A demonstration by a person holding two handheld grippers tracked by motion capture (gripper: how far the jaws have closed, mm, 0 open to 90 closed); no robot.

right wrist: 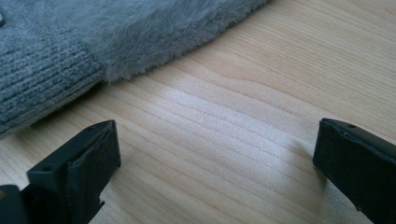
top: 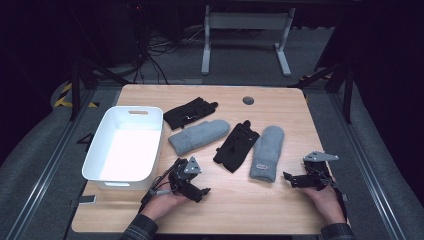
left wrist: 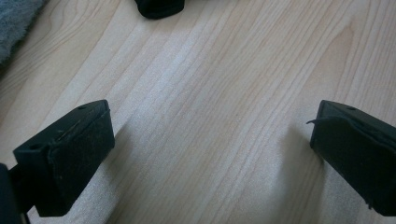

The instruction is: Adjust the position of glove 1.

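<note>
High view: wooden table (top: 240,200), white bin (top: 125,145) at far left. Four gloves lie in a row to its right: black glove (top: 190,112) farthest back, grey mitten (top: 199,136) just in front of it, a second black glove (top: 236,145) mid-table, then the right grey mitten (top: 267,152). Left gripper (top: 192,187) sits near the bin's near right corner, low over bare wood. Right gripper (top: 295,181) is just right of the right grey mitten's cuff, pointing at it, not touching.

Left gripper view: jaws spread wide, nothing btwn them but wood. A grey edge at top left and a dark scrap at top center, prob. the nearest gloves, though too cropped to be sure.

Right gripper view: jaws wide apart too, empty. The right grey mitten's ribbed cuff and fuzzy body (right wrist: 116,42) lie close ahead, up and left of the jaws.

Risks, as I read it: coming in flat, the right jaws could shove the mitten along the smooth wood instead of pinching it. A shallow bite on the fuzz may slip on the lift. The mitten also lies close to the second black glove, so a push could nudge that too.
</note>
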